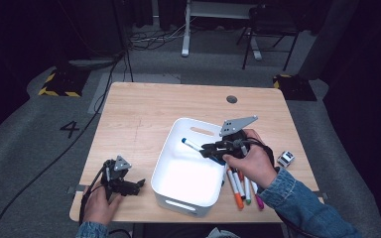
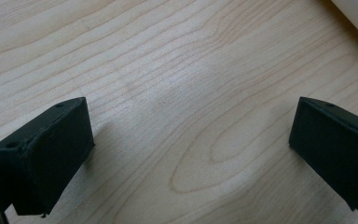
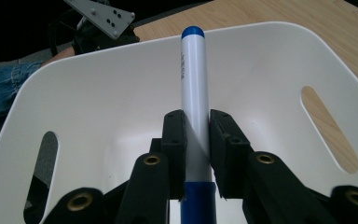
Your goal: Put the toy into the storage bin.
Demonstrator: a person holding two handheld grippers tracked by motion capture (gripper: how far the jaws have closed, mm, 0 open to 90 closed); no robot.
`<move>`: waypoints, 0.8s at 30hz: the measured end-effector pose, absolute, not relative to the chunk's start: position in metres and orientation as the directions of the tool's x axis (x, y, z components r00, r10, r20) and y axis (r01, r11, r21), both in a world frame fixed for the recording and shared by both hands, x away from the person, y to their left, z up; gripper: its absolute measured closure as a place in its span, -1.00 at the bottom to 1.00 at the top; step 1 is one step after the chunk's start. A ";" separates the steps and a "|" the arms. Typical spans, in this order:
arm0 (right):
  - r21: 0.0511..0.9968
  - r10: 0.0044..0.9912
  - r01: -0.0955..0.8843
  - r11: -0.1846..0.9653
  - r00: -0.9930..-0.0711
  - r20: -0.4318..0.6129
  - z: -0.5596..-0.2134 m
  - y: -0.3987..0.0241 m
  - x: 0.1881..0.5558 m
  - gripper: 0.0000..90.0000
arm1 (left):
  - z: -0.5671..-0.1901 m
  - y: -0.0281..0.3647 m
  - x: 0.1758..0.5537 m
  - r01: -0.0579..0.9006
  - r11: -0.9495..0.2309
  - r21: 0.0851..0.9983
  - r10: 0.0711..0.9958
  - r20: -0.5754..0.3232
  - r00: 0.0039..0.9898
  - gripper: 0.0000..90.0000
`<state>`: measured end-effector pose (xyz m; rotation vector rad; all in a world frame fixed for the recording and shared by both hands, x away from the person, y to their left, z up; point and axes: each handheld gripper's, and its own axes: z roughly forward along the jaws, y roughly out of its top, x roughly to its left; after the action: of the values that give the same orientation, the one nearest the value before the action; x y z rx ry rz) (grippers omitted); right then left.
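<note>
Step in hand: a blue-capped marker (image 3: 195,98) is being carried into the white bin (image 1: 168,171). The right tongs (image 1: 204,148) are clamped on the marker's white barrel, pads pressed on both sides, tip pointed ahead of the jaws over the bin's hollow. The bin's slotted walls are seen to either side of the jaws in the right gripper view.

The left tongs (image 1: 140,184) are held apart with nothing between them, low over the bare wooden surface (image 2: 177,93), the bin's corner just off to one side.

More markers (image 1: 240,186) are left on the surface beside the right hand (image 1: 250,161), outside the bin.

Next move, as judged: the marker is to be lowered nearer the bin floor, then the jaws opened. A drop from height risks a bounce-out.
</note>
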<state>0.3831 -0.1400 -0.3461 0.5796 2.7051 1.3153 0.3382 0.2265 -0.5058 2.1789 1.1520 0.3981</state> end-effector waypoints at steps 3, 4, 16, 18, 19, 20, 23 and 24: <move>0.764 0.365 0.299 0.571 -0.927 0.091 -0.350 -0.139 0.383 0.70 | -0.506 0.227 0.338 0.628 -0.416 0.657 0.820 -0.026 0.571 -1.00; 0.765 0.361 0.293 0.574 -0.929 0.085 -0.351 -0.139 0.384 0.70 | -0.506 0.227 0.338 0.629 -0.416 0.657 0.820 -0.027 0.571 -1.00; 0.730 0.358 0.309 0.609 -0.929 0.094 -0.362 -0.131 0.379 0.70 | -0.506 0.227 0.338 0.629 -0.416 0.657 0.820 -0.027 0.571 -1.00; 0.719 0.353 0.308 0.623 -0.931 0.092 -0.364 -0.128 0.379 0.70 | -0.506 0.227 0.338 0.627 -0.417 0.658 0.820 -0.024 0.571 -1.00; 0.703 0.346 0.302 0.644 -0.935 0.085 -0.366 -0.126 0.379 0.70 | -0.506 0.227 0.338 0.628 -0.416 0.657 0.820 -0.026 0.571 -1.00; 0.698 0.345 0.304 0.648 -0.935 0.086 -0.367 -0.125 0.379 0.70 | -0.506 0.227 0.338 0.629 -0.416 0.657 0.820 -0.027 0.571 -1.00; 0.680 0.341 0.302 0.668 -0.937 0.081 -0.370 -0.123 0.379 0.70 | -0.506 0.227 0.338 0.627 -0.417 0.658 0.820 -0.024 0.571 -1.00; 0.675 0.345 0.306 0.671 -0.935 0.081 -0.371 -0.122 0.378 0.70 | -0.506 0.227 0.338 0.627 -0.417 0.658 0.821 -0.024 0.571 -1.00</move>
<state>0.3780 -0.1218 -0.3708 0.5505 2.8228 1.1262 0.3383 0.2266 -0.5057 2.1792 1.1507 0.4025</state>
